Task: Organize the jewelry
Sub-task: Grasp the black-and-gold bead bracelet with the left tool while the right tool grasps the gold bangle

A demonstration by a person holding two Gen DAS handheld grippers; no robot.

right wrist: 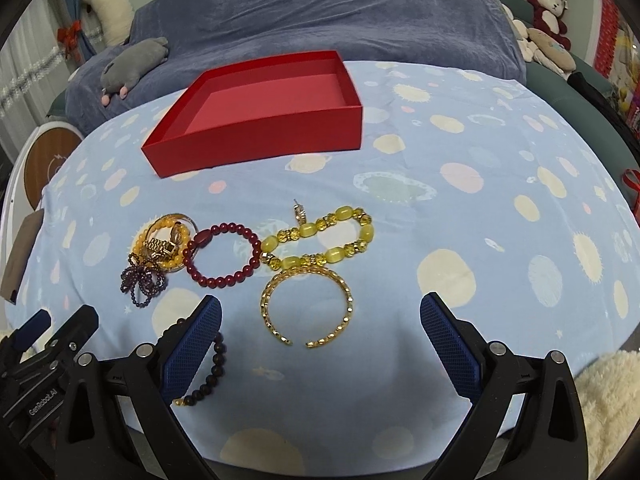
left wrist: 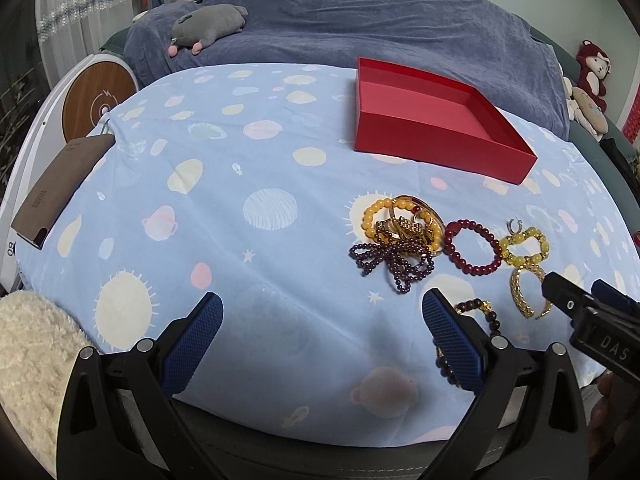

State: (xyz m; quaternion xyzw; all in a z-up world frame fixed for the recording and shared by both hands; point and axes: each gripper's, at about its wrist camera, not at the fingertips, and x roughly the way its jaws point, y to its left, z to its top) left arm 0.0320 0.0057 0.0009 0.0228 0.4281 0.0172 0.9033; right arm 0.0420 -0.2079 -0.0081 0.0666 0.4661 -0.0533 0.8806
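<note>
Jewelry lies along the desk's near edge: tangled pile (right wrist: 158,252), red bead bracelet (right wrist: 224,256), yellow bead bracelet (right wrist: 320,240), stiff gold cuff (right wrist: 306,308). Beads look light and slippery; cuff's rim suits gripping. Left gripper (left wrist: 322,340) and right gripper (right wrist: 320,340) are both spread, empty.

grey plush toy (left wrist: 208,24), red monkey plush (right wrist: 549,10)

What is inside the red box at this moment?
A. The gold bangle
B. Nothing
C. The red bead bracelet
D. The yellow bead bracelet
B: the red box shows only its bare pink floor, while the gold bangle, red bracelet and yellow bracelet all lie on the cloth.
</note>
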